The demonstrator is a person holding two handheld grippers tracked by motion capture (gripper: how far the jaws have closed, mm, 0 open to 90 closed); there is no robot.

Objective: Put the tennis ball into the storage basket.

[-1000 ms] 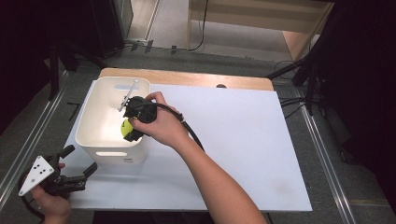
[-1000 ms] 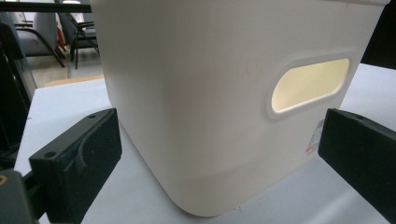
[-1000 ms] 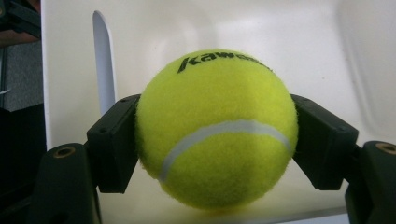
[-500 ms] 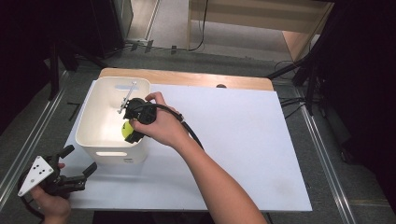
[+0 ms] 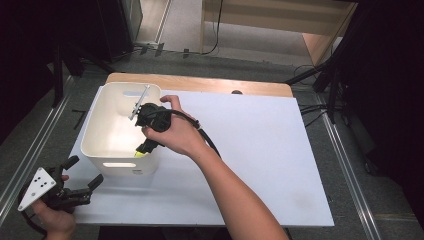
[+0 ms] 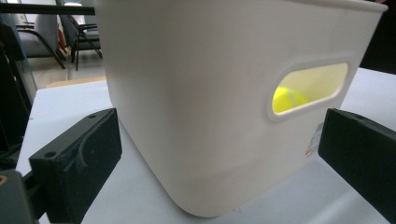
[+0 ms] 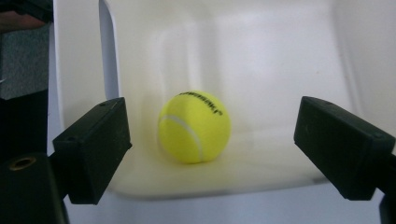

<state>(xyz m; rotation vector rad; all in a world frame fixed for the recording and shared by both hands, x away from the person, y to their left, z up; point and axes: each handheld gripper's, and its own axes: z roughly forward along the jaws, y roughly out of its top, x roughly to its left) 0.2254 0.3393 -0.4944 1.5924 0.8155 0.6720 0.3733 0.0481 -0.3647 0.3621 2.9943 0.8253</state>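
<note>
**Ball sits in the tub, claws wide open**

A yellow tennis ball (image 7: 194,126) rests on the floor of the white plastic tub (image 5: 102,134). The right gripper (image 5: 145,134) hangs over the tub's rim, jaws spread wide, nothing in them. The left gripper (image 5: 80,189) waits on the table near the tub, also open and empty. I think a good grab means going straight down, one jaw on each side of the ball, then squeezing gently
</note>
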